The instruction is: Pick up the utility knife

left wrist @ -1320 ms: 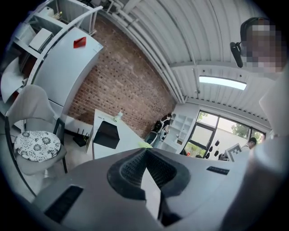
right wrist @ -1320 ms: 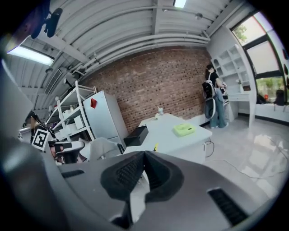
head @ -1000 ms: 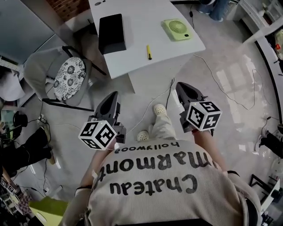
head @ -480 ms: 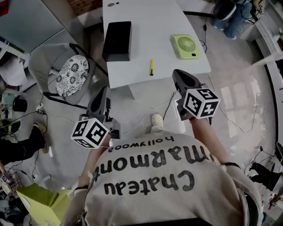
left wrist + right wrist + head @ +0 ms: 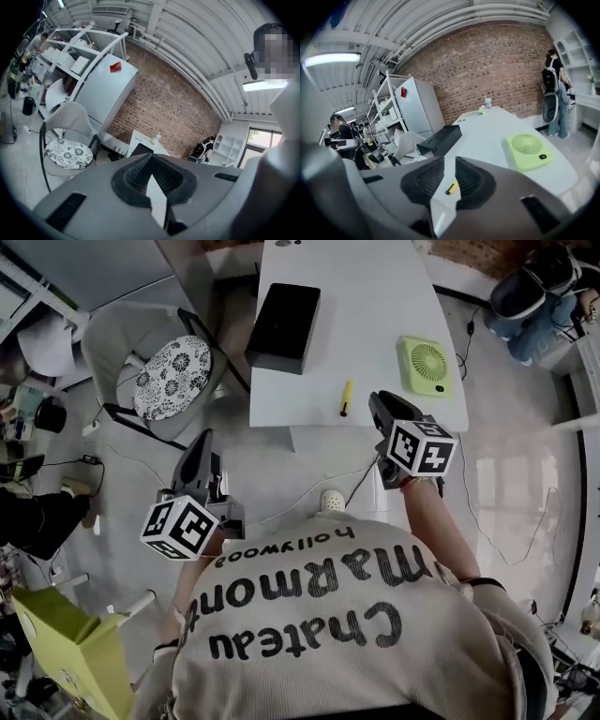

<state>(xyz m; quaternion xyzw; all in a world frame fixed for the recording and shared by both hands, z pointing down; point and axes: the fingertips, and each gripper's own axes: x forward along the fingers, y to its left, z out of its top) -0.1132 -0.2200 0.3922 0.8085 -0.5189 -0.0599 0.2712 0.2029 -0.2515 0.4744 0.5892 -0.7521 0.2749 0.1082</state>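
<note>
The yellow utility knife point(image 5: 346, 397) lies on the white table point(image 5: 375, 296) near its front edge. In the right gripper view the knife point(image 5: 451, 188) shows through the gap between the jaws, farther off on the tabletop. My right gripper point(image 5: 379, 403) hovers at the table's front edge, just right of the knife and apart from it. Its jaws point(image 5: 449, 164) are opening, with nothing between them. My left gripper point(image 5: 202, 444) hangs over the floor, left of the table, and points past it. In its own view the left gripper point(image 5: 151, 157) has its pads met at the tips and holds nothing.
A black box point(image 5: 284, 326) lies on the table left of the knife and a green fan point(image 5: 429, 365) to its right. A chair with a patterned cushion point(image 5: 171, 376) stands left of the table. Cables point(image 5: 309, 498) cross the floor. A person point(image 5: 544, 287) stands at the far right.
The table has drawn closer and lower in view. My right gripper went forward to the table's edge beside the knife. The left gripper stayed low over the floor, drifting left.
</note>
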